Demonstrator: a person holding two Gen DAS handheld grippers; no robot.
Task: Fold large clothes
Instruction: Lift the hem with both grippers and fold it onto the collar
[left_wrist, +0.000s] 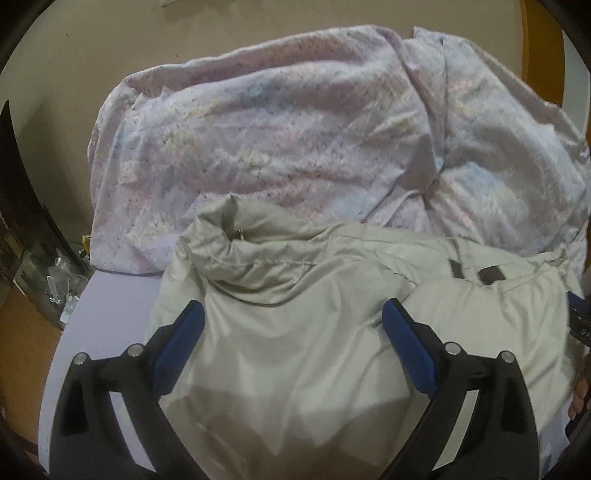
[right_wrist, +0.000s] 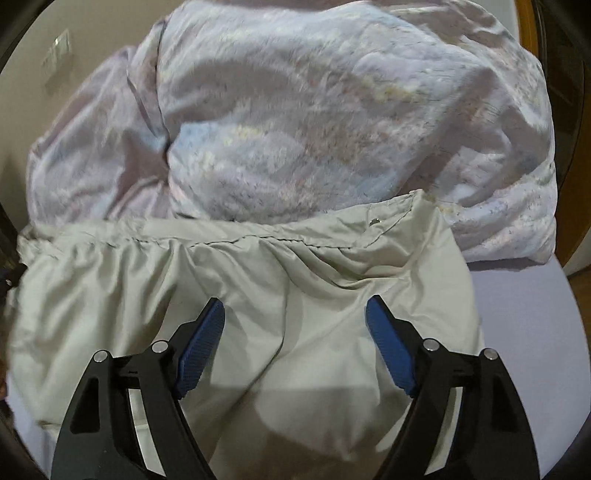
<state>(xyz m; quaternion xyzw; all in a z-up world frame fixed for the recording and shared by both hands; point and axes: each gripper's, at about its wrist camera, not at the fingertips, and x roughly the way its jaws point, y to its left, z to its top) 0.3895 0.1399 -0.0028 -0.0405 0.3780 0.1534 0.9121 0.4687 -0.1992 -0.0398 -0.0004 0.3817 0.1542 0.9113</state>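
Note:
A pale grey-beige jacket (left_wrist: 303, 332) lies crumpled on a lavender bed surface (left_wrist: 114, 299). Its collar (left_wrist: 229, 236) bunches up at the far left, and two dark tabs (left_wrist: 476, 271) show at the right. My left gripper (left_wrist: 293, 314) is open, its blue-padded jaws spread wide just above the jacket's left part. In the right wrist view the same jacket (right_wrist: 258, 295) shows a gathered seam (right_wrist: 258, 242) and a small metal snap (right_wrist: 373, 221). My right gripper (right_wrist: 295, 308) is open, jaws spread over the jacket's right part. Neither holds cloth.
A bulky lilac patterned duvet (left_wrist: 295, 129) is heaped behind the jacket; it also fills the far half of the right wrist view (right_wrist: 314, 110). Bare lavender sheet (right_wrist: 517, 314) lies right of the jacket. A beige wall and wooden frame (left_wrist: 543, 48) lie beyond. Clutter (left_wrist: 55, 273) sits off the bed's left.

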